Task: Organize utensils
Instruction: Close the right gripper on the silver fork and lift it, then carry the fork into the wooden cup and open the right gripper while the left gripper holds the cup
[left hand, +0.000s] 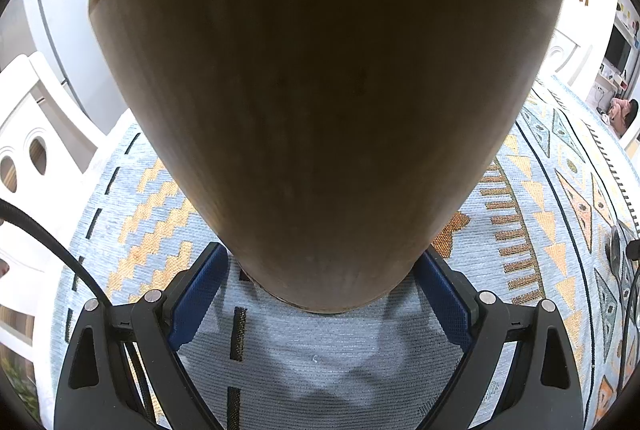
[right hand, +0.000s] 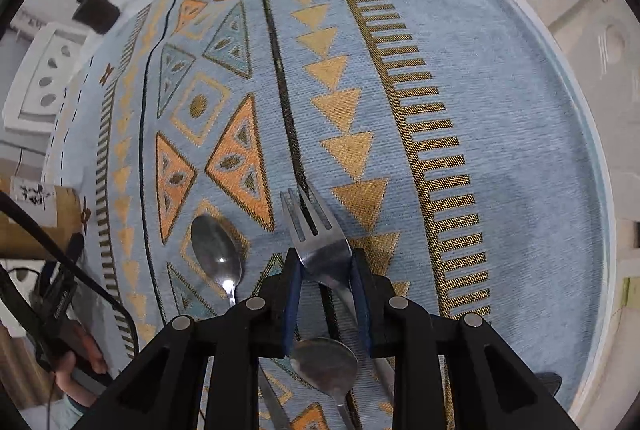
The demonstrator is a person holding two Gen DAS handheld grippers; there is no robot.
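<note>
Task at an early stage, judged from the layout. Right gripper [right hand: 325, 270] narrowed onto fork [right hand: 316, 238] at the neck, blue pads touching both sides; tines pointing away toward the far edge of the counter [right hand: 540, 134], fork seemingly flat on the patterned cloth [right hand: 500, 110], lift not evident. One spoon [right hand: 218, 254] lying loose just left of the fork; second spoon [right hand: 324, 362] nearer, under the gripper, beside another metal handle of unclear type. No utensil visibly put away yet.

Left gripper [left hand: 320, 294] spread wide around the base of a tall brown holder [left hand: 316, 102]; both pads against its sides, apparently steadying it on the cloth. Inside of holder not visible, so contents unknown.

Remaining, by estimate: fork, both spoons and the unidentified piece, all still on the cloth.

Writing: white label with dark characters on a brown box [right hand: 36, 206] at the left edge, too blurred to read. No brand legible.
</note>
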